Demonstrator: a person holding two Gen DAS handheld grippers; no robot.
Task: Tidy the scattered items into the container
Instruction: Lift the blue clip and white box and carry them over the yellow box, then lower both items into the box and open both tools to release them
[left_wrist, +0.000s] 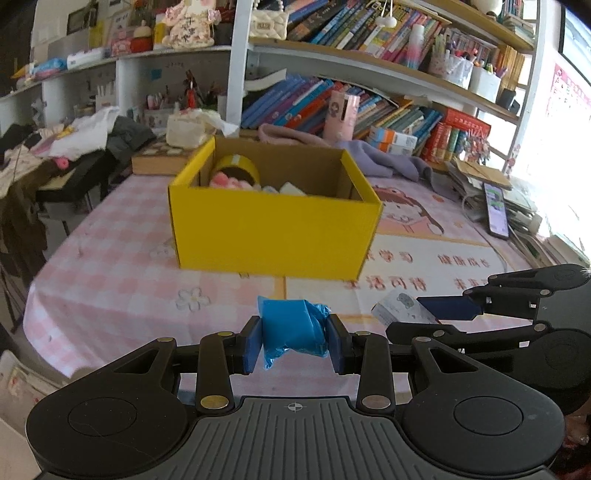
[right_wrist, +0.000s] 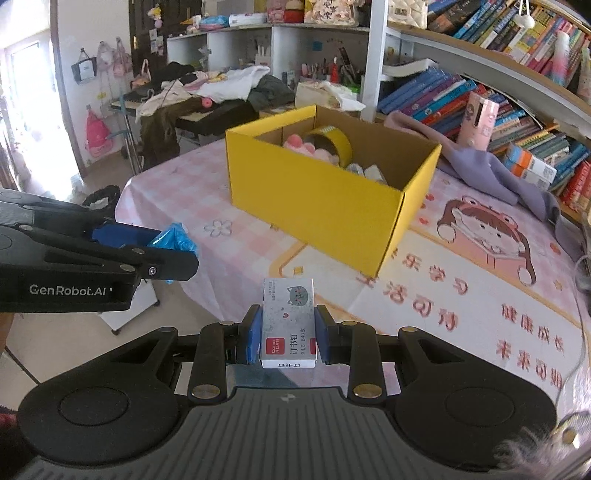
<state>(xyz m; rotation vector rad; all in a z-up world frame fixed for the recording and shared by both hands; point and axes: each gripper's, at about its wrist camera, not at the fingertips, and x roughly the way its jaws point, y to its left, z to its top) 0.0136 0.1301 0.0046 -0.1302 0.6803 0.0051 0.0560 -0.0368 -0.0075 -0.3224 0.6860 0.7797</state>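
Note:
My left gripper (left_wrist: 294, 341) is shut on a blue plastic bag roll (left_wrist: 293, 326), held above the near table edge in front of the yellow cardboard box (left_wrist: 273, 229). My right gripper (right_wrist: 284, 338) is shut on a grey staples box (right_wrist: 288, 321) with a cat picture, also short of the yellow box (right_wrist: 317, 206). The box holds a yellow tape roll (left_wrist: 238, 166), a pink plush (right_wrist: 301, 144) and small white items. The right gripper with its staples box (left_wrist: 400, 308) shows at the right of the left wrist view; the left gripper and blue roll (right_wrist: 177, 238) show at the left of the right wrist view.
A pink checked tablecloth (left_wrist: 122, 273) covers the table. Behind the box lie a purple cloth (right_wrist: 491, 170), a pink cup (left_wrist: 341, 114), a tissue pack (left_wrist: 188, 129) and bookshelves. A phone (left_wrist: 496, 210) lies on papers at the right. A cluttered desk (right_wrist: 207, 96) stands at left.

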